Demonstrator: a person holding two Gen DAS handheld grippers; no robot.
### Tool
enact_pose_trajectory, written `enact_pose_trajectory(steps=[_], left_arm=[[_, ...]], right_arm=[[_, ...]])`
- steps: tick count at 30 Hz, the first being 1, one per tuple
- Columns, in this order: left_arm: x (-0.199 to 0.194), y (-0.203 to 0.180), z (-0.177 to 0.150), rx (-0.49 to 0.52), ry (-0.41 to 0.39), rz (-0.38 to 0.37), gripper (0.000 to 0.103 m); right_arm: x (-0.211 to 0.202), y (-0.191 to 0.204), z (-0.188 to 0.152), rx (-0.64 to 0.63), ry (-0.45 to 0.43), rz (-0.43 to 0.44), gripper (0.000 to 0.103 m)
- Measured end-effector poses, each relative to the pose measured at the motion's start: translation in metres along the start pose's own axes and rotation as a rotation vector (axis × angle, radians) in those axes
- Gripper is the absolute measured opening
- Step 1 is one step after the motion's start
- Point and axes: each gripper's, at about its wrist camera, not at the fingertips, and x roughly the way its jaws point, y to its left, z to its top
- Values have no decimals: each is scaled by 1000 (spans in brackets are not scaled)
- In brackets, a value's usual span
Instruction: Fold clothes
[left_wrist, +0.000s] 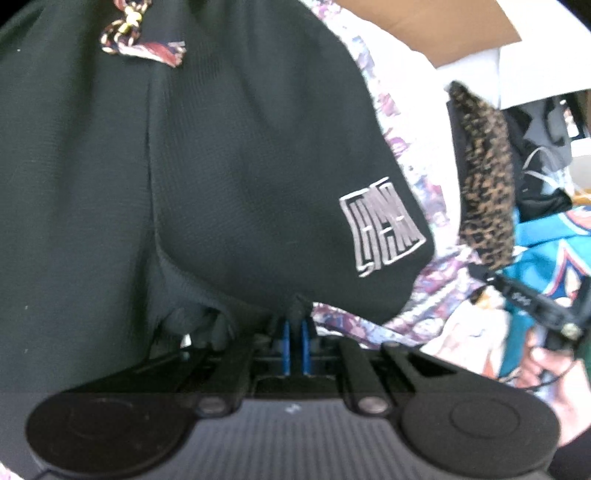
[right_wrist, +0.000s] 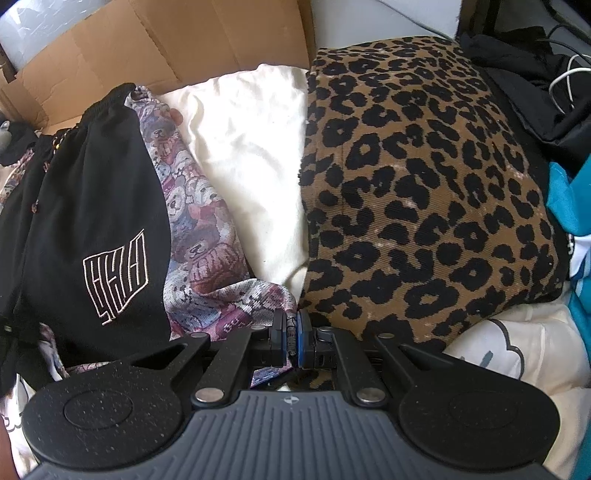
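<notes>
Black shorts (left_wrist: 240, 166) with a white outlined logo (left_wrist: 380, 225) and a patterned drawstring (left_wrist: 125, 33) fill the left wrist view. My left gripper (left_wrist: 295, 328) is shut on their bunched lower hem, its blue pads almost touching. In the right wrist view the shorts (right_wrist: 92, 206) lie at the left on a teddy-bear patterned cloth (right_wrist: 199, 221). My right gripper (right_wrist: 291, 332) is shut on that cloth's knitted edge, between the shorts and a leopard-print garment (right_wrist: 424, 184).
A white cloth (right_wrist: 251, 155) lies under the patterned one, with a cardboard box (right_wrist: 166, 40) behind. Dark clothes and cables (right_wrist: 535, 92) pile at the far right, and a teal garment (right_wrist: 576, 221) lies at the right edge. A person's hand (left_wrist: 546, 369) shows at the left view's right.
</notes>
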Motion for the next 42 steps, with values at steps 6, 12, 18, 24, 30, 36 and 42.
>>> enact_pose_trajectory(steps=[6, 12, 18, 24, 30, 36, 42], left_arm=[[-34, 7, -9, -5, -24, -75, 6], [-45, 15, -27, -1, 22, -98, 4], [-50, 20, -54, 11, 78, -115, 3], [-38, 26, -71, 95, 151, -82, 3], [-5, 33, -85, 119, 205, -9, 3], [-2, 37, -88, 107, 220, 3, 4], [-1, 14, -79, 181, 167, 44, 34]], right_arm=[[-7, -6, -8, 11, 6, -3, 4], [-19, -7, -14, 17, 15, 4, 3], [-34, -2, -16, 2, 23, 9, 3], [-30, 1, -14, -19, 34, -13, 3], [-4, 6, -20, -54, 63, -44, 4], [11, 6, -22, -40, 66, -43, 4], [10, 9, -21, -32, 50, -29, 4]])
